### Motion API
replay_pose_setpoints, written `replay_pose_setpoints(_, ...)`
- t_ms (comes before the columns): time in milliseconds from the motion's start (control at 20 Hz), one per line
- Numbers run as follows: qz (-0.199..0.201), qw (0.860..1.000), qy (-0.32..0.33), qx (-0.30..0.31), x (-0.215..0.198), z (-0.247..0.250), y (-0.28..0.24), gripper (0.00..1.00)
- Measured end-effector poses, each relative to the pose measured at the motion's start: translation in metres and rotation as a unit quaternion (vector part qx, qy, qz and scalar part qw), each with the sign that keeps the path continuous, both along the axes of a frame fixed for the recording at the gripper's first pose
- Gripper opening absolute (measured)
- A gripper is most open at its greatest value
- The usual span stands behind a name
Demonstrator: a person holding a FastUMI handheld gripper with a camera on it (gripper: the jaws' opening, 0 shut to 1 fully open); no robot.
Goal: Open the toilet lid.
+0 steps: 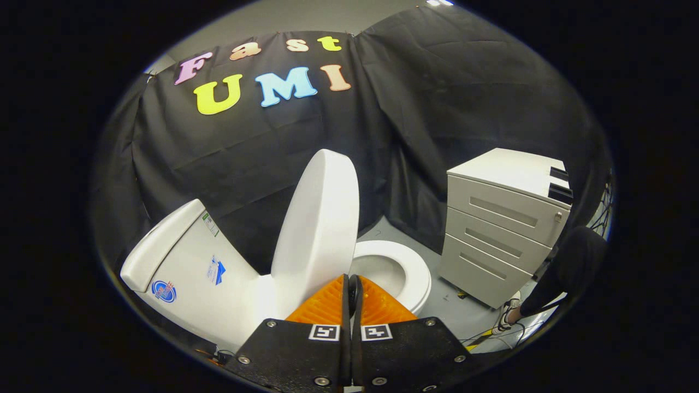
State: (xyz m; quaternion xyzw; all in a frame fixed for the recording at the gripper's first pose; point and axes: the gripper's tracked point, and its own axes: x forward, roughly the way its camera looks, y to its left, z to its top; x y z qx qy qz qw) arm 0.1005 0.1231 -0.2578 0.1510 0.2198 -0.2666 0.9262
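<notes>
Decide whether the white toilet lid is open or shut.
Open: the white toilet lid stands raised, baring the white seat ring; the gripper is closed.

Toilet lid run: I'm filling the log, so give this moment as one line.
toilet lid: raised, near upright | seat: down | gripper: fingers closed together, at lid's lower edge, grip unclear | drawer cabinet: beside toilet

Your claw has ribbed, matt pads closed tight together, with nothing between them, mounted on matt plates with metal screws. Just ahead, the lid looks like smooth plastic with a soft sheen. The bowl and tank look like glossy glazed ceramic, the tank bearing shiny stickers. The cabinet looks like painted metal, satin-smooth. The wall is matt, creased cloth. The floor is smooth and dull.
</notes>
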Motion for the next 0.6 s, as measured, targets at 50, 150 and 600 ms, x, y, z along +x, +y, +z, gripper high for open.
replay_pose_setpoints(50, 0.004, 1.0, 0.0, -0.008, 0.0, 0.002, 0.003, 0.0)
replay_pose_setpoints(150, 0.016, 1.0, -0.003, -0.02, -0.001, 0.008, 0.011, 0.0)
replay_pose_setpoints(600, 0.072, 0.993, -0.008, -0.089, 0.009, 0.034, 0.052, 0.0)
